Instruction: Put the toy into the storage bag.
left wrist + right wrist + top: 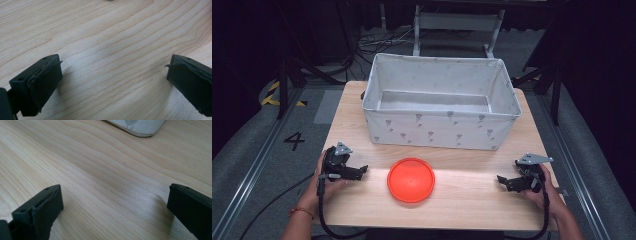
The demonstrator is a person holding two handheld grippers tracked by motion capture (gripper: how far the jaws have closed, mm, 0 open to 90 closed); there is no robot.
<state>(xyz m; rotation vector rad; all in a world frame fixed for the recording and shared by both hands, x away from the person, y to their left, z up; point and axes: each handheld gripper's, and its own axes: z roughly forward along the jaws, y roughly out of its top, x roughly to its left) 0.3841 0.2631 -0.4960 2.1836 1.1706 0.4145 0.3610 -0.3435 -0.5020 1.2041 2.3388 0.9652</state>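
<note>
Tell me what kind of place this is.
Probably a lab data-collection station: a wooden table ringed by dark stands and floor cables, with handheld grippers beside an orange disc and a fabric bin.

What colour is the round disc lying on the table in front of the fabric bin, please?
The disc is orange-red, clearest in the high view.

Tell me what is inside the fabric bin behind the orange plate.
The fabric bin shows a bare pale floor and inner walls, nothing lying there. Its near wall hides the strip of floor just behind it.
</note>
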